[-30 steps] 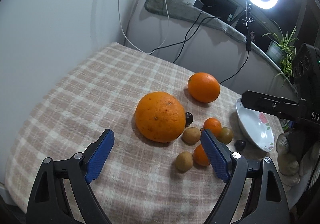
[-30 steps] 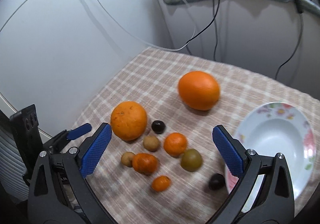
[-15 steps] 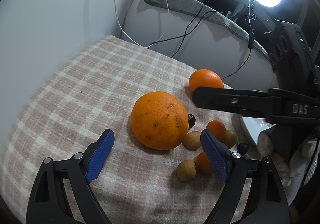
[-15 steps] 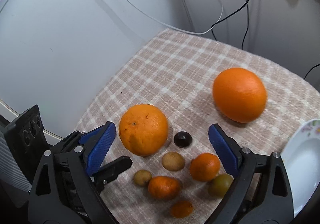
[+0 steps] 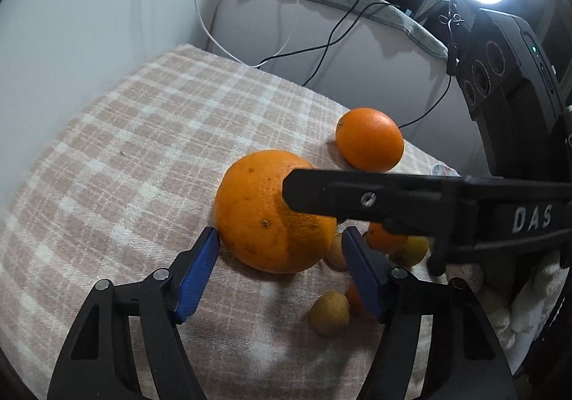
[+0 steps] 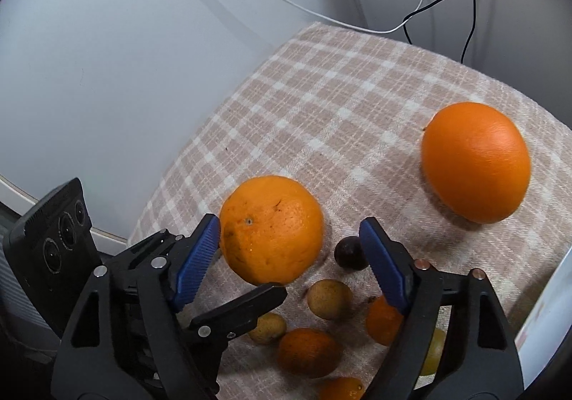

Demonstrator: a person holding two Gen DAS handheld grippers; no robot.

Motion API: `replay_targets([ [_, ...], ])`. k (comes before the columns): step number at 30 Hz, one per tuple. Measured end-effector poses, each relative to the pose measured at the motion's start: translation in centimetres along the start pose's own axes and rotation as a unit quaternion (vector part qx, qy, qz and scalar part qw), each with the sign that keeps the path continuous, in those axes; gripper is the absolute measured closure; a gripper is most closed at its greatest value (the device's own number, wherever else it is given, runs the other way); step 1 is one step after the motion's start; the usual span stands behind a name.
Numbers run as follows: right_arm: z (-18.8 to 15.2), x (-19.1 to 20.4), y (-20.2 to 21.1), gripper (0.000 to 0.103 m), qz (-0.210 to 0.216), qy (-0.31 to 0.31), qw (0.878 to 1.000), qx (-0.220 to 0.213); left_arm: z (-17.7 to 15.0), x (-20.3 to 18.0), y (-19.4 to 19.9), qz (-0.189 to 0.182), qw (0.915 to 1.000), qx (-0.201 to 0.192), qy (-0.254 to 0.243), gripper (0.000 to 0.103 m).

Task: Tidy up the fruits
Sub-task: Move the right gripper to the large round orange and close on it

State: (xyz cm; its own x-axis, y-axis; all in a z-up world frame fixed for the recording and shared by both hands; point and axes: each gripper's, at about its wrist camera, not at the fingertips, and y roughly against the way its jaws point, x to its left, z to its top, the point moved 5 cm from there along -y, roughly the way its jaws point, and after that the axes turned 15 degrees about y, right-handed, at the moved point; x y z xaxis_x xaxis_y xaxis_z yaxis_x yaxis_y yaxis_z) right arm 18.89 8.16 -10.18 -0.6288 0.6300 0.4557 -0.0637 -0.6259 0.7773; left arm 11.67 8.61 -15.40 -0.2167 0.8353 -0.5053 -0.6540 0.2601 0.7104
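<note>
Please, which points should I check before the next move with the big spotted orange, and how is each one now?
1. Spotted orange between the left claw jaws, which have just been closing: ok.
2. Left pads pressing it: cannot tell.
3. Only one claw on this fruit: not ok; the right claw, also just closing but open, straddles it too.
4. Claws clear of each other: not ok; both crowd one orange.
5. Smooth orange out of the way: ok.

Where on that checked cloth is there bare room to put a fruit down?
The widest bare patch of cloth runs from the wall to the big orange. A smaller gap lies between that and the smooth orange. It is crowded among the small fruits in front, where both grippers reach in.
</note>
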Motion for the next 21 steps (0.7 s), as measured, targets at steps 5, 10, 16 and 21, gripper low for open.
replay_targets([
  [5, 0.1, 0.0, -0.4, 0.03, 0.008, -0.001, 1.0, 0.003, 0.1, 0.1, -0.1, 0.003, 1.0, -0.001, 0.003, 0.037],
  [10, 0.5, 1.1, -0.6, 0.038, 0.012, 0.01, 1.0, 0.008, 0.2, 0.2, -0.1, 0.006, 1.0, -0.003, 0.002, 0.037],
  [16, 0.5, 1.1, -0.5, 0.039, 0.012, 0.007, 1.0, 0.008, 0.2, 0.0, 0.2, 0.01, 0.9999, -0.007, -0.002, 0.038],
  [21, 0.3, 1.2, 0.0, 0.039, 0.013, 0.008, 1.0, 0.003, 0.2, -0.2, 0.8, 0.005, 0.9999, -0.011, 0.002, 0.038],
])
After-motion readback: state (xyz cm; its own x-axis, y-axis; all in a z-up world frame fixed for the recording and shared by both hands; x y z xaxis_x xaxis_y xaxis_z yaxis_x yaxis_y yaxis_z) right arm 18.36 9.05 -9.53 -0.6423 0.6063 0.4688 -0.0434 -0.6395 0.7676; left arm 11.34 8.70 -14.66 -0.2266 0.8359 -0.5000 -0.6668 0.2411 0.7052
